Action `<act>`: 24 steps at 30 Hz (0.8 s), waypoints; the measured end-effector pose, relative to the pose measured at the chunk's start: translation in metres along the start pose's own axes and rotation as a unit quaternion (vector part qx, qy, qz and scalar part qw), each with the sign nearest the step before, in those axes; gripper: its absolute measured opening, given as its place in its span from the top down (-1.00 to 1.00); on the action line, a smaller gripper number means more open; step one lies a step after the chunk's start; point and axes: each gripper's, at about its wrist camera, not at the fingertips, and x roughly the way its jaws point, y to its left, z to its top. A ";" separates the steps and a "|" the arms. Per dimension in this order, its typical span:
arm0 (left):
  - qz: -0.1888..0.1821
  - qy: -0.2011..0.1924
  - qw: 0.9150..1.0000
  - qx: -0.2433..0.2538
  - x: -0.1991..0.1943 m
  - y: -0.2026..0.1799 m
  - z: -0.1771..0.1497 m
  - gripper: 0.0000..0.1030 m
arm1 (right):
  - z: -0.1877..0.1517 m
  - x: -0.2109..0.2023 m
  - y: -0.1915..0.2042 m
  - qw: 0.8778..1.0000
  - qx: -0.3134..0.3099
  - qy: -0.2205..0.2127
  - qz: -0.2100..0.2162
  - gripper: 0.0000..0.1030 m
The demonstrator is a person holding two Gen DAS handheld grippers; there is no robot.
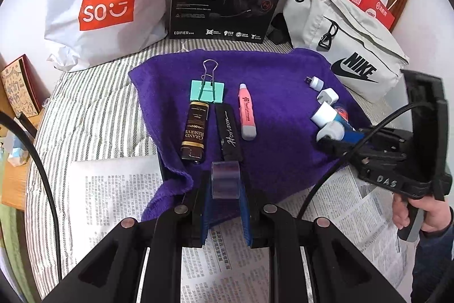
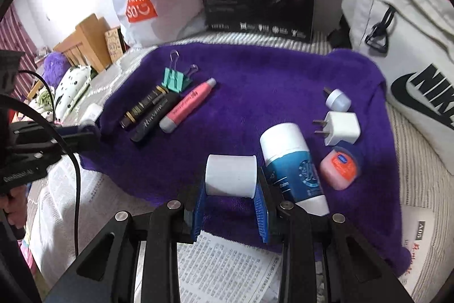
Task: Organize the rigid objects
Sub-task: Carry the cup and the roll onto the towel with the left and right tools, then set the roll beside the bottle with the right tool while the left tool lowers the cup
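Over near edge of purple towel (image 1: 269, 110): left gripper (image 1: 225, 184) clamped narrow on small clear cylinder (image 1: 225, 179), just short of black Horizon stick (image 1: 228, 133); brown lighter (image 1: 195, 130), green binder clip (image 1: 207, 90), pink tube (image 1: 247, 111) ranged beyond; toward towel's right edge, right gripper (image 2: 231, 184) clamped on white cap (image 2: 231, 175), blue-white bottle (image 2: 292, 164) just beside; orange jar (image 2: 339, 168), white plug (image 2: 342, 127) near.

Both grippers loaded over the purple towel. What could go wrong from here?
1. The right gripper pinches a white cup sideways near the fingertips; it might slip or get crushed.
2. The blue-and-white bottle lies right beside it and could get knocked.
3. The left gripper holds a clear tube at its tips, close to the black tube.
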 end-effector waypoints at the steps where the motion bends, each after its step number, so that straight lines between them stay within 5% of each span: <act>1: -0.001 0.000 1.000 -0.001 0.001 0.001 0.000 0.66 | 0.000 0.004 0.000 1.000 -0.001 0.006 0.000 0.41; 16: -0.010 0.012 1.000 0.005 0.008 0.000 0.003 0.66 | 0.006 0.021 0.005 0.999 -0.032 0.026 -0.030 0.40; 24: -0.009 0.015 1.000 0.005 0.008 0.001 0.003 0.66 | 0.007 0.020 -0.001 0.999 -0.036 0.033 -0.020 0.16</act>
